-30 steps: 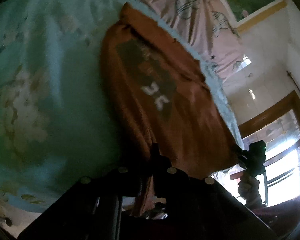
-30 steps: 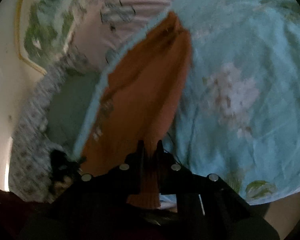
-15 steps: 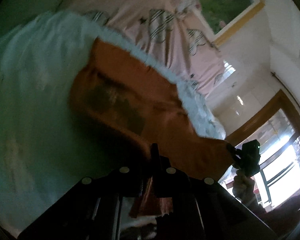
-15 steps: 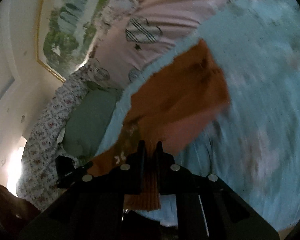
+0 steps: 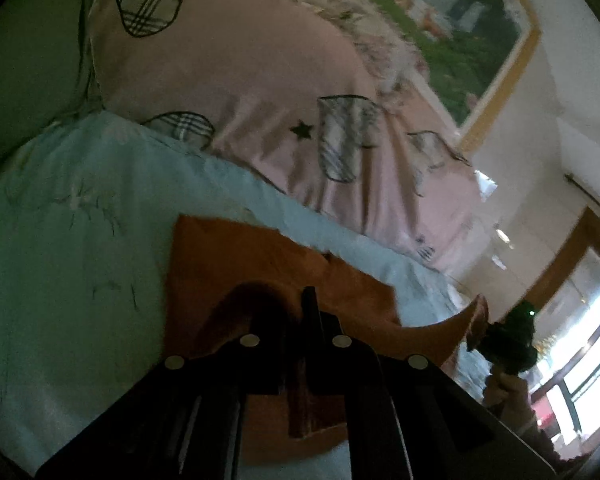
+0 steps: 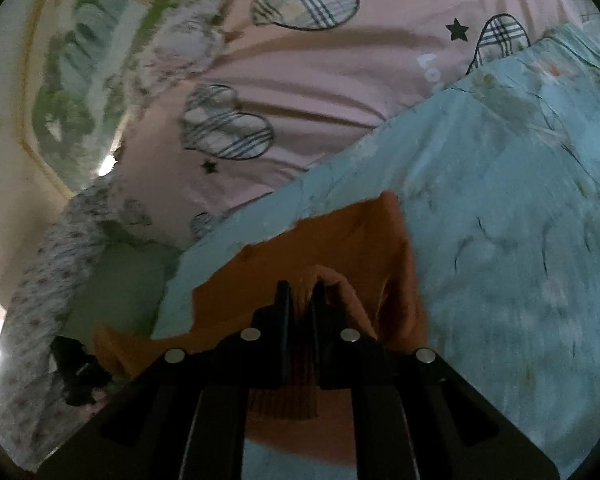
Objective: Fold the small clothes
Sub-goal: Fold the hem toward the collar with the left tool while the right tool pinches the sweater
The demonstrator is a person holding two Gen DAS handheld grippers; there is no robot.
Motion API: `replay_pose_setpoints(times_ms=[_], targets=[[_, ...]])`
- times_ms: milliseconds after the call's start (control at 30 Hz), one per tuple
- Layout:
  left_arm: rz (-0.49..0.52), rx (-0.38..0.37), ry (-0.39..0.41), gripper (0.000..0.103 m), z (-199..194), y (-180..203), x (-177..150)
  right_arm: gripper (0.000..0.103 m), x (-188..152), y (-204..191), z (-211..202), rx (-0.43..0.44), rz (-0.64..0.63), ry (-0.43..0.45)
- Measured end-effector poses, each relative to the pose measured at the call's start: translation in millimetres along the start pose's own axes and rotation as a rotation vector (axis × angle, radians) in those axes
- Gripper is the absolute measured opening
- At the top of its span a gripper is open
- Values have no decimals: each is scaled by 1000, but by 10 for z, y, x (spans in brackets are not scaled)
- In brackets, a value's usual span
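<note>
An orange garment [image 5: 260, 256] lies across the lower middle of both wrist views, on a pale blue floral bedspread [image 5: 80, 240] that covers the bed. Each corner of its near edge is pinched by one tool. The left gripper [image 5: 308, 308] has its jaws nearly closed on a fold of orange cloth, which bunches up around the tips and hangs down between the arms at the bottom of the frame. The right gripper [image 6: 300, 300] likewise has its jaws drawn close on a ribbed hem, whose knit stripes show between them. In the left wrist view the right gripper appears again at the lower right of the frame, a dark body with a hand under it and a stretched tongue of orange cloth running to it.

Holding two corners at once keeps the edge taut between them, so it can be carried over as one straight line rather than sagging in the middle. The far part of the garment lies flat on the bedspread in the middle of the frame, which gives the held edge a layer to land on. A pink quilt with plaid hearts [image 6: 340, 92] is heaped beyond it, toward the upper part of both frames, clear of the fold.
</note>
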State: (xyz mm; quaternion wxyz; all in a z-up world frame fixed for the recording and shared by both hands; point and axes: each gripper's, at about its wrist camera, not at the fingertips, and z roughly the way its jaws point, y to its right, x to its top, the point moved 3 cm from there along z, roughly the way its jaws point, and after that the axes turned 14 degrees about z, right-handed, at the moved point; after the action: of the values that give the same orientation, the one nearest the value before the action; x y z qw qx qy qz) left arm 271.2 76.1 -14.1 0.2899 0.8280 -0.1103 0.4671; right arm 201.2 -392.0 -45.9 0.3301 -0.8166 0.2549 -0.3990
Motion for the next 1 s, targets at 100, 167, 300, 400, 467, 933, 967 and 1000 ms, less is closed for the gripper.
replay_pose_setpoints(times_ms=[100,167,300,400,467,933,967,1000], targets=[[-25,42,-22,5,365,-232,115,10,219,105,338,-57,10,-6],[-35,77,-52,5,653,-406,152,10,314,235,556,-114,24,-11],[-63,111,-108,5,1076,-674,103,10,381,510,911,-198,64,-44],[-83,133,-166,5,1349,-822,12,10,352,642,1072,-249,76,-61],[-93,145,-206,6,1441,-887,-64,10,342,699,1102,-250,93,-66],[50,-12,-398,36,1402,105,-831,23,-797,-217,1214,-215,-451,-353],[82,3,-406,35,1497,114,-779,23,-802,-204,1311,-242,-474,-364],[93,11,-407,34,1559,100,-720,23,-736,-167,1391,-267,-476,-352]])
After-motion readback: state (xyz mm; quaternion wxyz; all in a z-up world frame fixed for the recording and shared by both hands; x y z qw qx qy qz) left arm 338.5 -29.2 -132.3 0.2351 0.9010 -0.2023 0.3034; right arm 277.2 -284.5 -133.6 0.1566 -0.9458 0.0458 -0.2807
